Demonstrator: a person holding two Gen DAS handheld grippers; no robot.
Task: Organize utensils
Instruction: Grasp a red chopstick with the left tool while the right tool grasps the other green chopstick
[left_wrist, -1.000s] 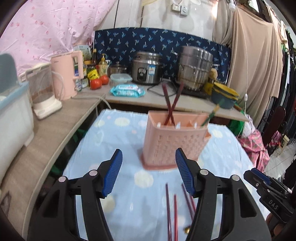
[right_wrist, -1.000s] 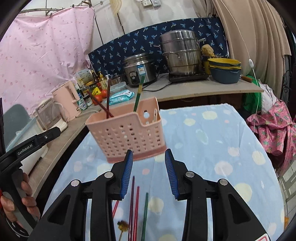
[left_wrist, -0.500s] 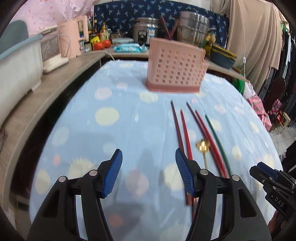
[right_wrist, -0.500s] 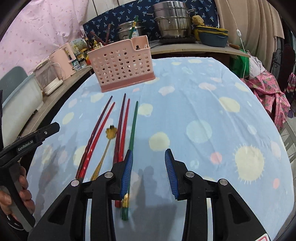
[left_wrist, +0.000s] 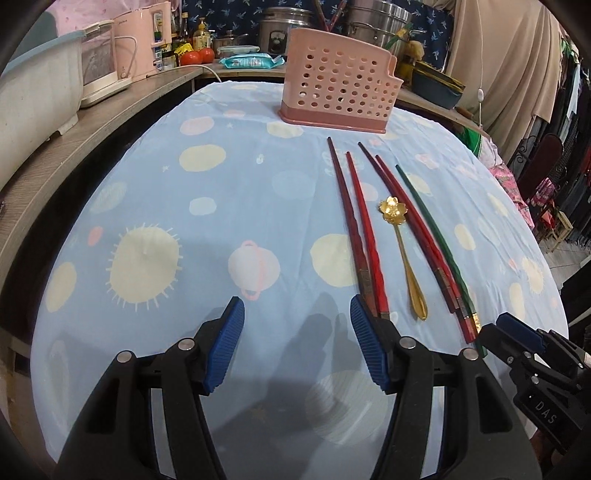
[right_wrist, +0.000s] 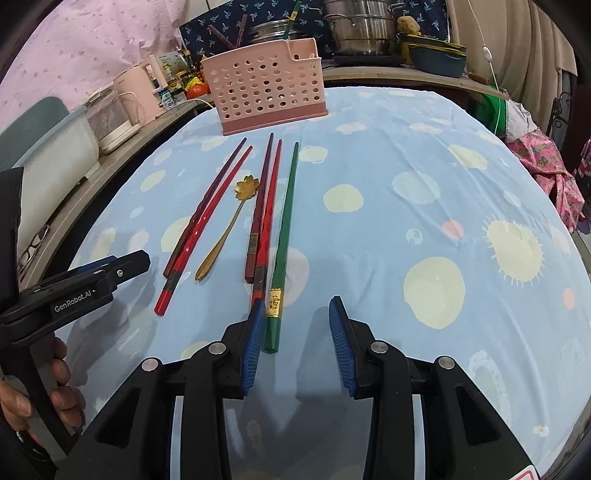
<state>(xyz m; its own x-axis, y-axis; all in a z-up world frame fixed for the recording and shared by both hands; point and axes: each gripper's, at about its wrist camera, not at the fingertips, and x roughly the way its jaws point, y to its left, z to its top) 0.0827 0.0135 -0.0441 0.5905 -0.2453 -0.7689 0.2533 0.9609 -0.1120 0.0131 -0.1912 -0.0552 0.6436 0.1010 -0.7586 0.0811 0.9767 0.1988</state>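
Observation:
On the blue dotted tablecloth (left_wrist: 155, 206) lie several loose chopsticks: a dark red and red pair (left_wrist: 356, 229), a second red pair (left_wrist: 413, 225) and one green chopstick (left_wrist: 432, 240). A gold flower spoon (left_wrist: 400, 243) lies between the pairs. The pink perforated basket (left_wrist: 338, 85) stands at the far end with three chopsticks in it. My left gripper (left_wrist: 295, 317) hovers open and empty, left of the first pair's near ends. My right gripper (right_wrist: 297, 314) is open above the cloth. The green chopstick (right_wrist: 284, 236) ends beside its left pad, untouched.
A wooden counter (left_wrist: 74, 140) runs along the left with a pink kettle (left_wrist: 142, 40), a white appliance and a pale tub. Steel pots (right_wrist: 364, 29) and blue bowls stand on the back counter. Clothes hang at the right. A hand (right_wrist: 33, 391) holds the left gripper (right_wrist: 136, 260).
Both grippers have come back from the basket and sunk toward the table, tilting downward. They now hover over the near ends of the loose chopsticks. Jaw openings look unchanged.

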